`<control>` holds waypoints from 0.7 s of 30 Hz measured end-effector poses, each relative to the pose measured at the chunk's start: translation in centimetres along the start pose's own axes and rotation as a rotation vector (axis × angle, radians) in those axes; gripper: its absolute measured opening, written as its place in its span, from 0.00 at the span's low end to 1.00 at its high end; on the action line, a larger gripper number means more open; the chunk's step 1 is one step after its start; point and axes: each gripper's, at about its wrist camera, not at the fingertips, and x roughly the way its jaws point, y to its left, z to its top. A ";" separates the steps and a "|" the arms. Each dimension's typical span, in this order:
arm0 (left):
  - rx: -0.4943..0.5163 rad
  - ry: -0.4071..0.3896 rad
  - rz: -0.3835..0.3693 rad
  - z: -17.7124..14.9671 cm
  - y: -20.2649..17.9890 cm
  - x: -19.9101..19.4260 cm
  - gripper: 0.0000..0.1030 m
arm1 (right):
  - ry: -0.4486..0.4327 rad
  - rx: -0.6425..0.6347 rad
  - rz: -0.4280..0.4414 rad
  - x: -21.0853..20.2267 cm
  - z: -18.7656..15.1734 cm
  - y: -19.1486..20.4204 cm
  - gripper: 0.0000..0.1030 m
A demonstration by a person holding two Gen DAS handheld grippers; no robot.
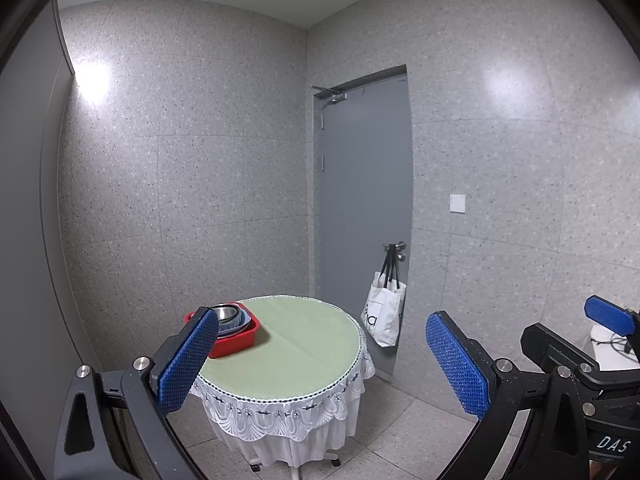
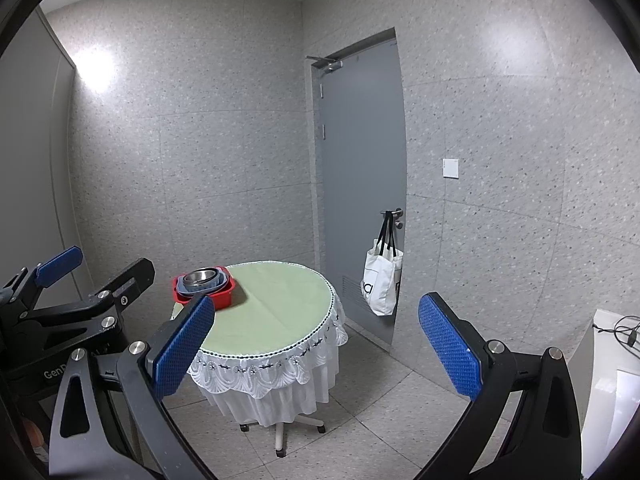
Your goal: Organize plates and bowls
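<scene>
A red plastic bin [image 1: 234, 341] [image 2: 218, 298] stands at the left edge of a round table [image 1: 304, 340] [image 2: 280, 304] with a green top and white lace skirt. Inside the bin lie stacked blue plates [image 2: 206, 286] with a steel bowl [image 1: 224, 313] [image 2: 199, 276] on top. My left gripper [image 1: 320, 364] is open and empty, held well back from the table. My right gripper [image 2: 316, 348] is open and empty too, also away from the table. Each gripper shows at the edge of the other's view.
A grey door [image 1: 364, 208] [image 2: 360, 184] stands behind the table with a white tote bag [image 1: 382, 314] [image 2: 380, 284] on its handle. A white surface with cables [image 2: 612, 360] is at the right. Speckled walls close the corner; the floor is tiled.
</scene>
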 end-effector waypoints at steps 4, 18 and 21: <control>0.000 0.000 0.000 0.0 0.0 0.2 1.00 | 0.000 0.001 0.000 0.0 0.0 0.1 1.00; 0.002 -0.004 0.008 -0.2 -0.6 0.6 1.00 | 0.000 0.003 0.002 0.2 0.0 0.2 1.00; 0.002 -0.005 0.008 -0.3 -0.6 0.6 1.00 | 0.000 0.003 0.002 0.2 -0.1 0.2 1.00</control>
